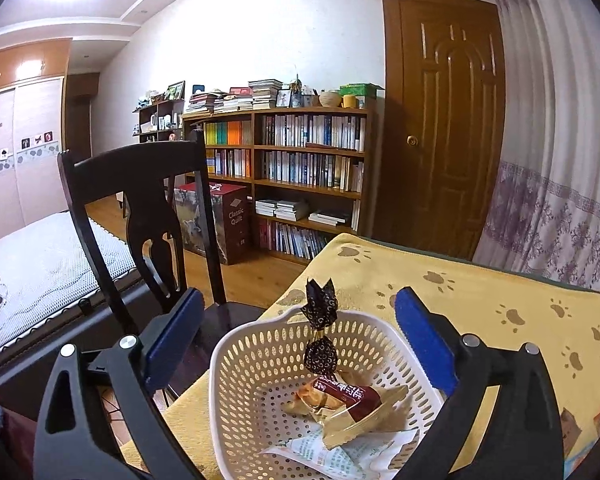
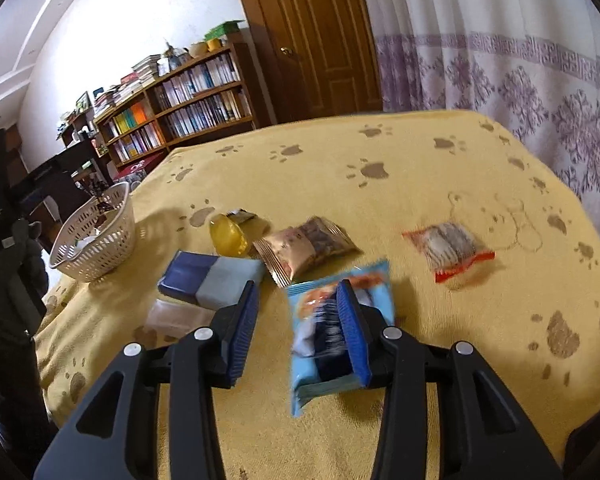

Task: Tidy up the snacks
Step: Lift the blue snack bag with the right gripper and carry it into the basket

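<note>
In the right wrist view the right gripper (image 2: 298, 332) hangs low over the yellow paw-print cloth on the counter (image 2: 440, 184), jaws parted with nothing between them. The light-blue snack packet (image 2: 332, 344) lies at lower centre of the frame, directly under the right-hand finger (image 2: 354, 336), so the packet sits off-centre toward that side of the gap rather than squarely between the jaws. Its long axis runs roughly up and down the frame, close to in line with the fingers; the picture is blurred here, so whether the finger touches it cannot be told.

The packet looks flat, soft and crinkly, with an orange patch near its upper end and a dark band lower down.

Other snacks lie above it: a tan packet (image 2: 306, 248), a red-edged clear packet (image 2: 448, 250), a yellow piece (image 2: 228, 235) and a blue-and-grey box (image 2: 210, 278).

The white perforated basket (image 2: 100, 240) stands at the left of the frame. In the left wrist view the left gripper (image 1: 296, 340) straddles this basket, jaws wide and empty, with a dark twisted candy (image 1: 320, 332) and a brown wrapped biscuit (image 1: 348, 400) already inside. The right hand is nearer the loose snacks.
</note>
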The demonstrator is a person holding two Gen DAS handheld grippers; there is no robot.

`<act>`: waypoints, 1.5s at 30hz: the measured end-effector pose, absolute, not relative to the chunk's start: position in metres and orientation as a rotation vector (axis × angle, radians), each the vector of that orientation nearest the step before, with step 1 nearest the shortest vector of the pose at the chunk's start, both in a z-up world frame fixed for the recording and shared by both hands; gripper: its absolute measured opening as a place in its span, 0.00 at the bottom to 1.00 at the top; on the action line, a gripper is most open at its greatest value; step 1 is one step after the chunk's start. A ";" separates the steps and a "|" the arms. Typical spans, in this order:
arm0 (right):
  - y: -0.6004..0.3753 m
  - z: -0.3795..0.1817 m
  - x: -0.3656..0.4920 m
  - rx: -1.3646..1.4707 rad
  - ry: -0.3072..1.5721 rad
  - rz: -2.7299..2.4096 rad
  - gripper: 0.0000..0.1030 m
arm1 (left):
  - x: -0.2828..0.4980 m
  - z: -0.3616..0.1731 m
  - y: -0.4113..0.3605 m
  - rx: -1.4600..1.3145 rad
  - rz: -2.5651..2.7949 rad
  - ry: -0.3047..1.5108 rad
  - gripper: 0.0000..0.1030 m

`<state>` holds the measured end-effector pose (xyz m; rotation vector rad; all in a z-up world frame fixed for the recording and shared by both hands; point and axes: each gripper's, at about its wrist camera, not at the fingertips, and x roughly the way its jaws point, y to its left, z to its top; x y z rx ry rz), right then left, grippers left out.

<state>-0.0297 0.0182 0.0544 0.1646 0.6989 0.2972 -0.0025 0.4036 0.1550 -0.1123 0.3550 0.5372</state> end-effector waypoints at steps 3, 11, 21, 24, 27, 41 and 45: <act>0.018 0.045 -0.025 0.166 0.731 0.284 0.52 | -0.003 0.154 0.406 -0.120 0.539 0.357 0.95; 0.036 0.033 -0.024 0.027 0.769 0.198 0.67 | -0.001 0.154 0.409 -0.130 0.531 0.365 0.95; 0.030 0.015 -0.016 0.003 0.857 0.150 0.73 | -0.001 0.152 0.416 -0.152 0.518 0.372 0.96; 0.040 0.014 -0.020 -0.050 0.849 0.147 0.60 | -0.001 0.151 0.418 -0.161 0.511 0.376 0.96; 0.042 0.017 -0.022 -0.057 0.832 0.139 0.56 | -0.002 0.151 0.423 -0.174 0.512 0.377 0.96; 0.124 0.109 0.000 0.017 0.659 0.375 0.56 | -0.017 0.154 0.467 -0.268 0.581 0.357 0.96; 0.190 0.127 0.020 0.001 0.654 0.502 0.56 | -0.023 0.155 0.485 -0.306 0.615 0.352 0.96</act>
